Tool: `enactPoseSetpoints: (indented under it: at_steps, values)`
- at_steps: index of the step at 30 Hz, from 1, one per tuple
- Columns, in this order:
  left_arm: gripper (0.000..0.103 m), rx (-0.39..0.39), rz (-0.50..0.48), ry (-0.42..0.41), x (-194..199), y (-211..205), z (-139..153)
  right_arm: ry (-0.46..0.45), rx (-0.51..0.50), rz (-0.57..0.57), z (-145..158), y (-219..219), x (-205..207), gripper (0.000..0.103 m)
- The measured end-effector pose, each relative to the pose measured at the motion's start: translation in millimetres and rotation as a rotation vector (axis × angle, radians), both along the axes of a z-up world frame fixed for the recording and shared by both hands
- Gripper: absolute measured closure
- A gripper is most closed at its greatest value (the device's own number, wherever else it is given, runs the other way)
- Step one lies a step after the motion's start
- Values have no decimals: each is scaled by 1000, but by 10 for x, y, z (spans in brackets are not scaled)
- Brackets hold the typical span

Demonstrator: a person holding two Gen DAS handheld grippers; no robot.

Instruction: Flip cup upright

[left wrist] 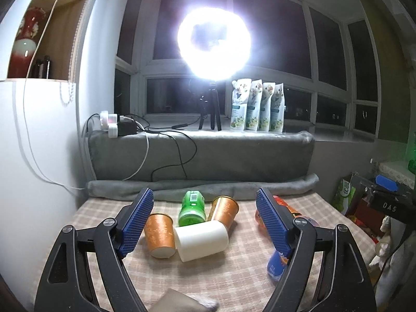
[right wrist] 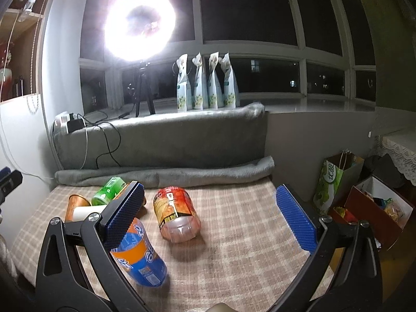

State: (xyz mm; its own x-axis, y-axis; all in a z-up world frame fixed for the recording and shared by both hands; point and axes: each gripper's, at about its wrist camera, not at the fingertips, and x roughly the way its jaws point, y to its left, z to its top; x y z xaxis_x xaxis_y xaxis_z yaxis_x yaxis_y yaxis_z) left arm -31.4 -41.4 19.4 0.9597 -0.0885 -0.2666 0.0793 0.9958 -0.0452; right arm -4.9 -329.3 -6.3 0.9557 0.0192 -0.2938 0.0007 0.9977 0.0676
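Observation:
Several cups lie on their sides on the checked cloth (left wrist: pixel 234 265). In the left wrist view an orange paper cup (left wrist: pixel 160 235) lies by the left finger, a white cup (left wrist: pixel 200 239) beside it, a second orange cup (left wrist: pixel 224 210) and a green cup (left wrist: pixel 191 208) behind. My left gripper (left wrist: pixel 205 202) is open and empty, above and in front of them. In the right wrist view a red-labelled cup (right wrist: pixel 176 214) lies between the fingers and a blue-orange cup (right wrist: pixel 141 256) by the left finger. My right gripper (right wrist: pixel 209 195) is open and empty.
A rolled grey blanket (left wrist: pixel 202 189) and grey cushion (left wrist: pixel 202 153) bound the far side. A ring light on a tripod (left wrist: pixel 213 41), pouches (left wrist: pixel 257 105) and a power strip (left wrist: pixel 114 124) stand on the sill. Bags and boxes (right wrist: pixel 369 202) are at the right.

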Motion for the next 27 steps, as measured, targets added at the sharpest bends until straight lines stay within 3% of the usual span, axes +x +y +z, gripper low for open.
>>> enactPoseSetpoints:
  at_steps: [27]
  values:
    - [22,-3,1,17,-4,-18,-29,-23,-11,-16,48,25,-11,0]
